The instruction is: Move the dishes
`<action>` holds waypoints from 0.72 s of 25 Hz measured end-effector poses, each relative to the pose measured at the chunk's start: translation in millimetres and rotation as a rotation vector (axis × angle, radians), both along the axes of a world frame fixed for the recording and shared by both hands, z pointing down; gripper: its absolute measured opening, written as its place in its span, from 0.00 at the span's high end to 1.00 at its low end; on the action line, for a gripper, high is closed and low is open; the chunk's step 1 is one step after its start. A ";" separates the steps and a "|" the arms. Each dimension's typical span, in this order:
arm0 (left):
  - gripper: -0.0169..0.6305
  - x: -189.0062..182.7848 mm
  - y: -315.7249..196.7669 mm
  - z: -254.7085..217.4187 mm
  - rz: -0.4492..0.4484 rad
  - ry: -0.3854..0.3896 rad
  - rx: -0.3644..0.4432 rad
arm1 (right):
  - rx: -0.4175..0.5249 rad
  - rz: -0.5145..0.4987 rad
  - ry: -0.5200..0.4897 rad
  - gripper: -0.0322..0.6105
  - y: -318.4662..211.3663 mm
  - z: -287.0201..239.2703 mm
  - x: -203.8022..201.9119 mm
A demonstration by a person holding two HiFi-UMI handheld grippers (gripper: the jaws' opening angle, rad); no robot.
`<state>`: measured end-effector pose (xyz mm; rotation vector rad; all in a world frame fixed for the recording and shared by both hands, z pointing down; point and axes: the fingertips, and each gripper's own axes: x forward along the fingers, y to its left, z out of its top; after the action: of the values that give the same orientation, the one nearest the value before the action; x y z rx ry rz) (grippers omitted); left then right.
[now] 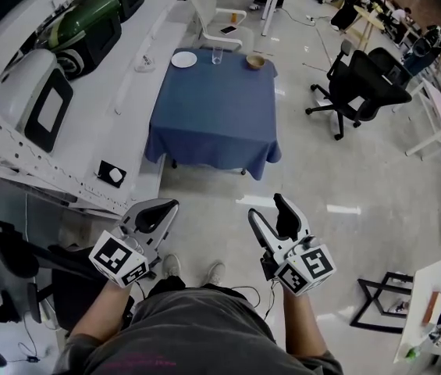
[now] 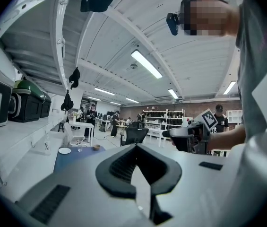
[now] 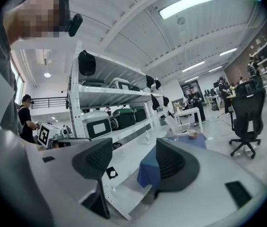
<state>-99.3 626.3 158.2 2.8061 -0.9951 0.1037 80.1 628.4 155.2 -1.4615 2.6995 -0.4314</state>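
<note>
The left tongs (image 1: 165, 206) pressed together and the right tongs (image 1: 268, 208) spread wide, both empty, point ahead at waist level, apparently readied for an approach. The white plate (image 1: 183, 59), glass (image 1: 217, 55) and bowl (image 1: 256, 62) line the far edge of the blue-clothed worktop (image 1: 212, 116), well apart from them.

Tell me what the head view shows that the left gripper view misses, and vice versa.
Head view only: the person's shoes. Left gripper view only: ceiling lights and people standing at the far end. Both: the blue table with plate, glass and bowl, plus the left gripper, shut and empty, and the right gripper, open.
</note>
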 end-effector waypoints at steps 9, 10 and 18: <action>0.97 33.3 14.4 -0.9 -0.061 -0.010 0.022 | 0.015 -0.062 0.002 0.53 11.3 1.0 33.3; 0.97 36.5 14.8 -0.9 -0.064 -0.011 0.024 | 0.016 -0.067 0.003 0.53 11.4 1.8 35.9; 0.97 60.6 2.9 6.6 -0.062 -0.016 0.019 | 0.020 -0.074 -0.009 0.53 0.9 6.2 54.2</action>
<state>-38.7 629.2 164.7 2.7930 -1.0909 0.1097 134.3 629.3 161.4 -1.3553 2.7497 -0.4127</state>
